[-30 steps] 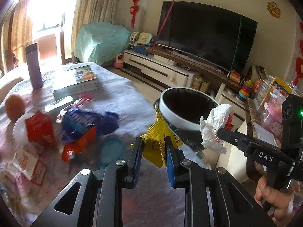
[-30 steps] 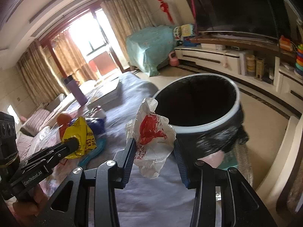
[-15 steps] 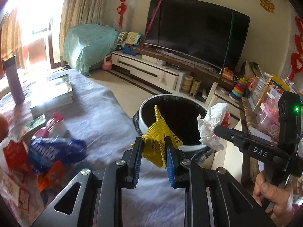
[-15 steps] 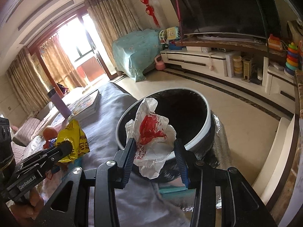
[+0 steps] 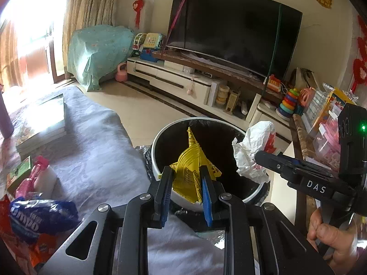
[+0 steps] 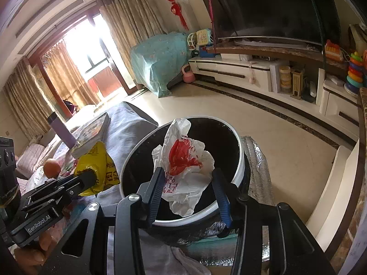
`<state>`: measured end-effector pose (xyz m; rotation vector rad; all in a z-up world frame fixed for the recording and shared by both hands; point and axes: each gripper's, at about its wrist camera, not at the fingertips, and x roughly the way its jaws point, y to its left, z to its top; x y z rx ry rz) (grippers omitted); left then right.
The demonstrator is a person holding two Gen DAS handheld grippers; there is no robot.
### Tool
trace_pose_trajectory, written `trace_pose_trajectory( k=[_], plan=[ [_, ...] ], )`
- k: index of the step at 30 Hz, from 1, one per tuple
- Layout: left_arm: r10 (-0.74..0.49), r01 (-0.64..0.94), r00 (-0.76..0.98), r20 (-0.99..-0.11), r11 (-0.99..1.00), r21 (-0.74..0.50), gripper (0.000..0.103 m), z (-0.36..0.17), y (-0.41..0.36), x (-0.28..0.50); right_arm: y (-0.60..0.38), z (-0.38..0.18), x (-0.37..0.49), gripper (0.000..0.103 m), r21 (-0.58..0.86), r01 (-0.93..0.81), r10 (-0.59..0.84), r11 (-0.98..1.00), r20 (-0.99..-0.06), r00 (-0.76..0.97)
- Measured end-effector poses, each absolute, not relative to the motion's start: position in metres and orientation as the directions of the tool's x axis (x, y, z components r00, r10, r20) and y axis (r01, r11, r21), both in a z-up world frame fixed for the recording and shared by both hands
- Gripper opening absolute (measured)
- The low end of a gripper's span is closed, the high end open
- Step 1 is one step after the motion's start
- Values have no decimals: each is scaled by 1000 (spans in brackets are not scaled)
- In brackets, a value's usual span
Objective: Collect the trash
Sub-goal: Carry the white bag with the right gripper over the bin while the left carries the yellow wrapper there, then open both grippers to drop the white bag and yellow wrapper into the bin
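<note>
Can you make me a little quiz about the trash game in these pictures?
1. What colour is the wrapper in the left tool?
2. True or false: the white and red bag in the right tool is held over the bin.
3. Which lies on the table? A) blue packet B) kettle C) shoe

Key: 1. yellow; 2. true; 3. A
</note>
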<state>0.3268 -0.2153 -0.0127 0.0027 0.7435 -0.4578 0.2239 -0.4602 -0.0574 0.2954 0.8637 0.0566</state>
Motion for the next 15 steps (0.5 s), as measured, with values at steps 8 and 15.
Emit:
trace_pose_trajectory(
  k=[8,15],
  plan=[
    [-400,411,626,-669,899,-152,23,-18,-230,348,-465,-65,235,45,270,74,165,960,-758,631],
    [-387,404,608,-693,902,-149,43,-27,-237,360,-467,-70,244,53,254,68,161,965,-777,609]
  ],
)
